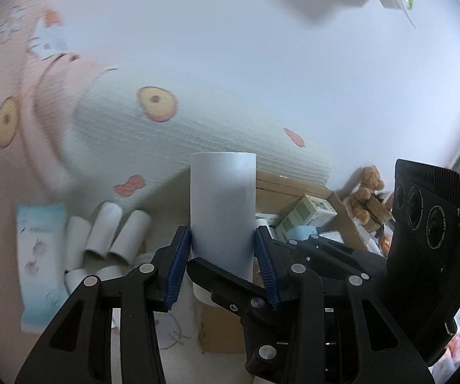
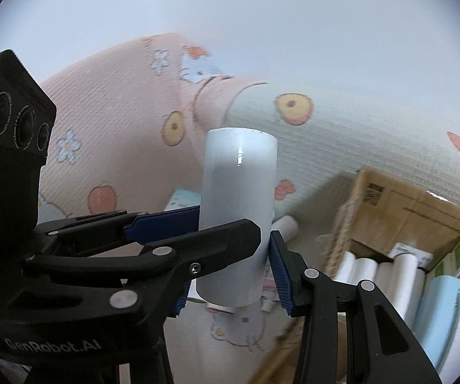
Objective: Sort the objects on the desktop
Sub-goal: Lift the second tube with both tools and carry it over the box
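Gripping white roll (image 1: pixel 222 214) in left gripper (image 1: pixel 223 256) fingers (image 1: pixel 178 265), right gripper (image 2: pixel 230 275) clamped on it too | roll aloft, above cardboard box (image 2: pixel 399 198) | risk: hands diverging would twist it loose.

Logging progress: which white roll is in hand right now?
The large roll clamped by left gripper and right gripper; other rolls lie on the floor or in the cardboard box.
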### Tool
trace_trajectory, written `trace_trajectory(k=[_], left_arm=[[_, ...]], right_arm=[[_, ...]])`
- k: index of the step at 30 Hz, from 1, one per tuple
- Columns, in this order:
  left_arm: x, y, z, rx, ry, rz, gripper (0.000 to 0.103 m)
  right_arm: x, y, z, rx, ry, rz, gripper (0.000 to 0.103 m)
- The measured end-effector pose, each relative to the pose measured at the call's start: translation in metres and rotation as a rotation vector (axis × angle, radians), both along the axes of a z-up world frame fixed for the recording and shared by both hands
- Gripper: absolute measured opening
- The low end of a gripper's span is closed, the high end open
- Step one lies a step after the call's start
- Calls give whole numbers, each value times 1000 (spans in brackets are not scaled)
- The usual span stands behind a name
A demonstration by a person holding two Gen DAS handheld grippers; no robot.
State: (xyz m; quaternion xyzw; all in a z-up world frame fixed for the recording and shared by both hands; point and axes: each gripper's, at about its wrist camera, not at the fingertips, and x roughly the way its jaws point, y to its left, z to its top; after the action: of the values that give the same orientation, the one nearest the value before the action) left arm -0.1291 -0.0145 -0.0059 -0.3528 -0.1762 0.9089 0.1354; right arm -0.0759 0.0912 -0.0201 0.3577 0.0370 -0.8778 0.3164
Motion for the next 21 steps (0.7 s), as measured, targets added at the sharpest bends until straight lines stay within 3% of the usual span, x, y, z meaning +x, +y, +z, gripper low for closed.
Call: trace_trajectory(k=[11, 17, 21], left_arm=[[-53, 59, 4, -16, -41, -152, 45], [-80, 89, -3, -44, -96, -216, 45], [-101, 103, -13, -39, -185, -240, 45]], right_arm=[[-33, 59, 12, 53, -25, -100, 42], [-50, 87, 8, 87, -78, -146, 42], [-69, 105, 0, 86, -145, -168, 42]])
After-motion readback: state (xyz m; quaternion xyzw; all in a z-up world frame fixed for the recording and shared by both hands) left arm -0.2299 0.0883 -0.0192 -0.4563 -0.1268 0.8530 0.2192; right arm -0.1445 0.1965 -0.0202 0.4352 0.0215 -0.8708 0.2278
